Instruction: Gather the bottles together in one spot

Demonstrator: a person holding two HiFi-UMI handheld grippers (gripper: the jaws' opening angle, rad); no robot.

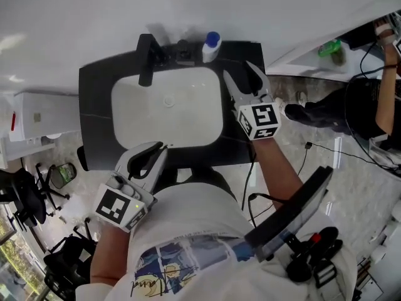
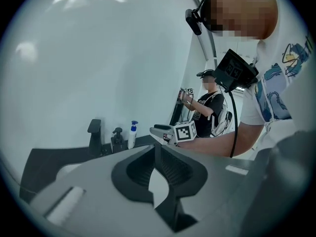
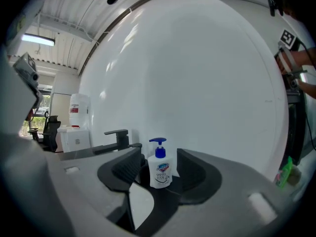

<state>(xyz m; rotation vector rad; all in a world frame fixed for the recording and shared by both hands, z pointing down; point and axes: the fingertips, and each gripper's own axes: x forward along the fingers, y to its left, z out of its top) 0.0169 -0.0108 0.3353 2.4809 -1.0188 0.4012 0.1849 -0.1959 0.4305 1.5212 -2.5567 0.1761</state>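
Observation:
A white pump bottle with a blue top [image 1: 211,46] stands at the back of the black counter [image 1: 94,124], right of a black soap dispenser [image 1: 182,50] and the black faucet [image 1: 146,58]. My right gripper [image 1: 238,71] hovers just short of that white bottle [image 3: 159,169], jaws open wide; the bottle shows in the gap ahead of them, untouched by the fingers [image 3: 123,169]. My left gripper [image 1: 153,150] hangs over the counter's front edge, shut with nothing in it [image 2: 155,149]. The left gripper view shows the bottle [image 2: 132,135] far off.
A white sink basin [image 1: 125,115] fills the middle of the counter. A green bottle [image 1: 329,47] lies on a white ledge to the right. Another person [image 1: 369,105] stands there, cables trail over the floor, and a water dispenser [image 1: 37,121] and office chairs stand at left.

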